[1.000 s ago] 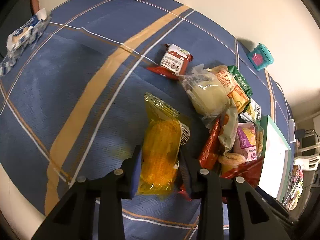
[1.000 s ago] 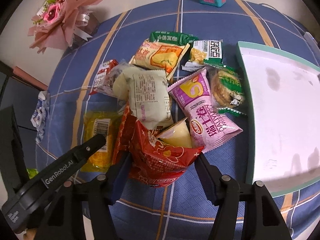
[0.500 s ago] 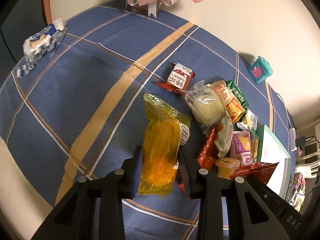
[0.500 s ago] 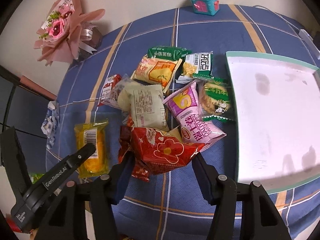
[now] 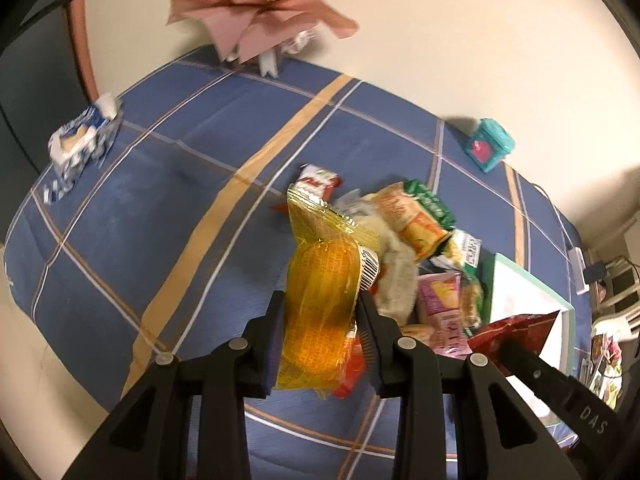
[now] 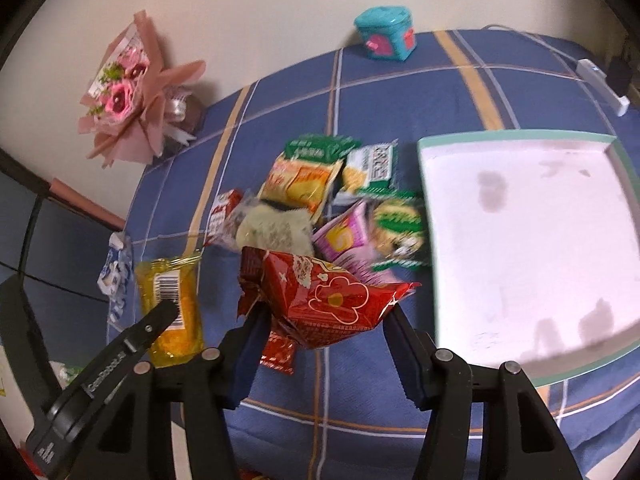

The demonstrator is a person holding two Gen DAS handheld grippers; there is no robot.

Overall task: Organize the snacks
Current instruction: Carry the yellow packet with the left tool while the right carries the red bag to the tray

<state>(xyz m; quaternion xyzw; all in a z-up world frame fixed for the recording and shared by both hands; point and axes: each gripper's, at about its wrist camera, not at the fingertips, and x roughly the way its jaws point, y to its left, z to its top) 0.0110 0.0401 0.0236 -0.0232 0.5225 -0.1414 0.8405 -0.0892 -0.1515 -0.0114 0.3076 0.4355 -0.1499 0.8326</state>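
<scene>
Left gripper (image 5: 322, 316) clamped on yellow packet (image 5: 320, 304), right gripper (image 6: 324, 320) on red packet (image 6: 320, 300), above blue plaid tablecloth (image 5: 160, 200).

Yellow snack packet (image 5: 324, 300) and red flowered packet (image 6: 332, 300) were raised above the snack pile (image 6: 320, 200), left of the white tray (image 6: 532, 248).

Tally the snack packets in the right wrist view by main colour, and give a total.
Red: 3 (flower-print packet in right gripper, small red sachet, red-and-white packet)
Green: 3 (dark green packet, green-and-white packet, green biscuit packet)
Yellow: 1 (yellow packet in left gripper)
Orange: 1 (orange packet)
Purple: 1 (purple packet)
Pale: 1 (pale packet)
Total: 10
</scene>
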